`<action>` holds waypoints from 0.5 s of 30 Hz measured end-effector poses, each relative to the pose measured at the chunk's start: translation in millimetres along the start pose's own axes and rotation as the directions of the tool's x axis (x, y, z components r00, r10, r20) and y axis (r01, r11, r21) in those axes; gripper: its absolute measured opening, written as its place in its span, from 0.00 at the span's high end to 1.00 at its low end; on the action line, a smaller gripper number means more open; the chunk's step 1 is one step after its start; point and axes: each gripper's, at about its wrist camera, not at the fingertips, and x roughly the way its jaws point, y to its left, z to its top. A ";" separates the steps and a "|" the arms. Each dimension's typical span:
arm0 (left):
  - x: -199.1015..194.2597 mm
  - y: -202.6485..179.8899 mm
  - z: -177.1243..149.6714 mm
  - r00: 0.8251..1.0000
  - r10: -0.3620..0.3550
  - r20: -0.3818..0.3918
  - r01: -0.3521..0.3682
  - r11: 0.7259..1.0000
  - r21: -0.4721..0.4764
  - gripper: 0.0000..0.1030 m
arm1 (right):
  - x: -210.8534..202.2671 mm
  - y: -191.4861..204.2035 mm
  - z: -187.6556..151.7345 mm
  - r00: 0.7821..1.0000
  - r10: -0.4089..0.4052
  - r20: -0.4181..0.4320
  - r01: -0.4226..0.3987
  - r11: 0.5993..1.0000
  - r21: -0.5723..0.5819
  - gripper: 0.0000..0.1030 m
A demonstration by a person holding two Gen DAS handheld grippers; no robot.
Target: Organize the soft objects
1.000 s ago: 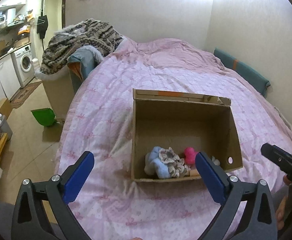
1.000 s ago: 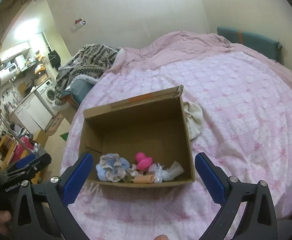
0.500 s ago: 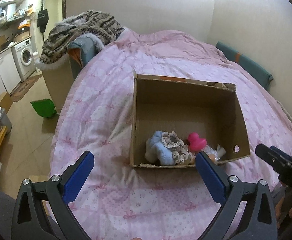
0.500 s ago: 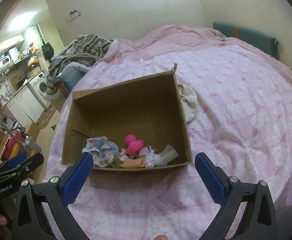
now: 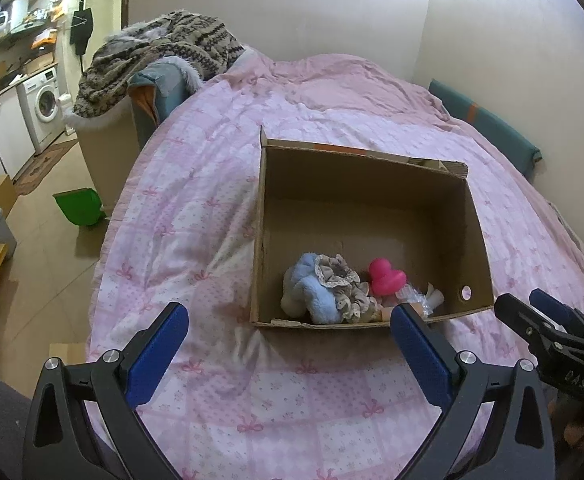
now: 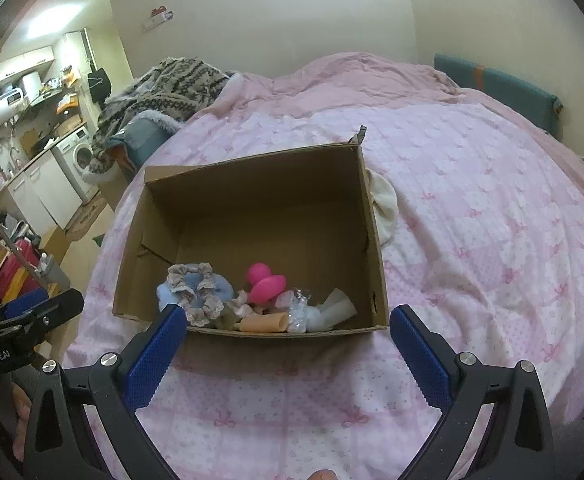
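Between the spread blue pads of the left gripper point(image 5: 288, 336) lies only pink quilt point(image 5: 196, 208); the right gripper point(image 6: 288, 338) is likewise wide apart and holds nothing. Both hover near the front wall of an open cardboard box point(image 6: 252, 184) on the bed. A cream cloth point(image 6: 384, 204) lies touching the box's right side. Beyond the bed, a patterned blanket point(image 5: 160, 52) is heaped on a chair, with a washing machine point(image 5: 44, 100) and a green bin point(image 5: 78, 206) on the floor side. "GenRobot.AI" reads on the left gripper's body. Soft things crowd the box's near edge: a blue plush point(image 5: 312, 292), a lace scrunchie point(image 6: 196, 284), a pink toy point(image 6: 266, 282).
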 end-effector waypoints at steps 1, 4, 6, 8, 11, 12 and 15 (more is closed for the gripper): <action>-0.3 -0.1 -0.2 1.000 -0.001 0.000 0.001 1.000 0.001 0.02 | 0.1 -0.5 -0.1 1.000 0.001 -0.002 -0.001 1.000 0.003 0.00; -0.2 -0.5 -0.9 1.000 -0.001 -0.002 0.001 1.000 0.004 0.02 | 1.9 -1.8 0.2 1.000 0.000 -0.008 0.000 1.000 0.009 0.00; -0.5 -0.5 -1.0 1.000 -0.002 -0.003 0.002 1.000 0.003 0.02 | 2.0 -2.1 0.2 1.000 0.000 -0.007 0.000 1.000 0.010 0.00; -0.8 -0.6 -1.5 1.000 -0.003 -0.003 0.003 1.000 0.004 0.02 | 1.9 -2.1 0.2 1.000 0.000 -0.006 0.000 1.000 0.009 0.00; -1.0 -0.5 -2.0 1.000 -0.003 -0.004 0.003 1.000 0.007 0.02 | 1.9 -2.5 0.3 1.000 0.001 -0.005 -0.001 1.000 0.008 0.00; -0.8 -0.4 -2.1 1.000 -0.003 -0.004 0.003 1.000 0.007 0.02 | 1.9 -2.6 0.2 1.000 0.000 -0.005 0.000 1.000 0.009 0.00; -0.4 -0.4 -2.0 1.000 -0.004 -0.007 0.004 1.000 0.005 0.02 | 1.8 -2.0 0.1 1.000 0.001 -0.007 -0.001 1.000 0.010 0.00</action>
